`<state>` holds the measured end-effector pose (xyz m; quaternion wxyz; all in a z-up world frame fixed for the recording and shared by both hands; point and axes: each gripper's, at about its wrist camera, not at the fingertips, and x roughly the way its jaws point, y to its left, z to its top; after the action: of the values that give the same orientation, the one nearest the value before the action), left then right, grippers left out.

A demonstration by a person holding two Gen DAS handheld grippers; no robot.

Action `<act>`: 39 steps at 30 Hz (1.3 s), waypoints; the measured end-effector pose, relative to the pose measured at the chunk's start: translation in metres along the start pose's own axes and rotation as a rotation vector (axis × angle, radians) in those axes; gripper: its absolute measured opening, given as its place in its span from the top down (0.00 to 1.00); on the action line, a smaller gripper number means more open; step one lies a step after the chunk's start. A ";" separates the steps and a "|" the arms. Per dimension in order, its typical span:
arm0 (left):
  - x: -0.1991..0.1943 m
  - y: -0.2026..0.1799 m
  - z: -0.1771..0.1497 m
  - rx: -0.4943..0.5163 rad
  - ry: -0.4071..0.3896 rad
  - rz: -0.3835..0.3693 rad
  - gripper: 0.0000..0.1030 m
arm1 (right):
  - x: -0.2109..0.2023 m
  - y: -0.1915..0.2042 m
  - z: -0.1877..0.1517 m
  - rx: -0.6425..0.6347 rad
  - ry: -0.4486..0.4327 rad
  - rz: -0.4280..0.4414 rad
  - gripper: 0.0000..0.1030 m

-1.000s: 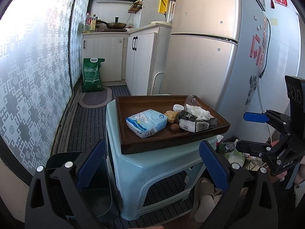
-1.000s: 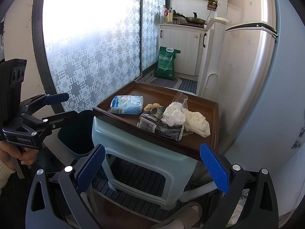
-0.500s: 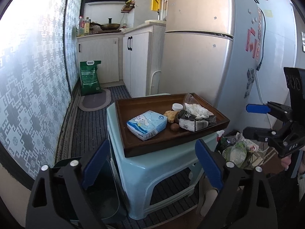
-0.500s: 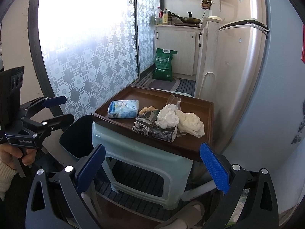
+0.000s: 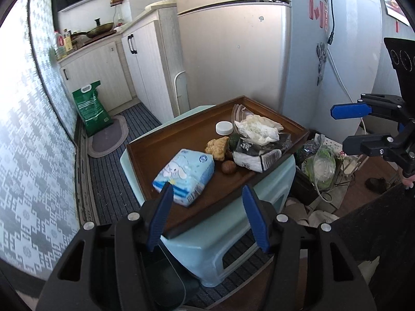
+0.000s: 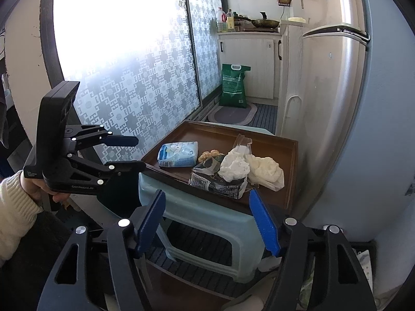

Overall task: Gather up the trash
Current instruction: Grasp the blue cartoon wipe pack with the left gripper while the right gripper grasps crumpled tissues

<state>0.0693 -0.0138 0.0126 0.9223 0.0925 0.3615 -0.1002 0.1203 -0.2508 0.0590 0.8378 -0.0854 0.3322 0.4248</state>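
Both grippers, left [image 5: 206,216] and right [image 6: 207,221], tilt down toward the tray [image 5: 166,150], jaws closing, empty

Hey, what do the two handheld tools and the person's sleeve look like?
Both the left tool and the right tool have black angular frames with silver rivets and ridged blue finger pads. White lettering marks the left tool's body. The sleeve is cream ribbed knit.

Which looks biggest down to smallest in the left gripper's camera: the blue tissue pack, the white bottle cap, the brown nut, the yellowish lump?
1. Blue tissue pack, clearly largest, though it also lies nearest the camera.
2. Yellowish lump.
3. White bottle cap and brown nut: too alike to rank, and the cap sits farther back.
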 end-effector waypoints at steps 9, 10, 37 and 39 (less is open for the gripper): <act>0.042 0.016 0.022 0.090 0.091 -0.055 0.36 | 0.017 -0.014 0.010 0.033 0.055 0.026 0.43; 0.046 0.017 0.024 0.096 0.095 -0.058 0.30 | 0.020 -0.015 0.011 0.037 0.067 0.026 0.43; 0.102 0.043 0.022 0.063 0.162 -0.182 0.49 | 0.094 -0.037 0.037 0.069 0.222 -0.012 0.71; 0.101 0.043 0.021 0.055 0.158 -0.182 0.51 | 0.096 -0.035 0.036 0.062 0.228 -0.015 0.75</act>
<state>0.1668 0.0108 -0.0372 0.8751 0.0921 0.4372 -0.1860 0.2054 -0.1945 0.0212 0.7999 -0.1096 0.4377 0.3957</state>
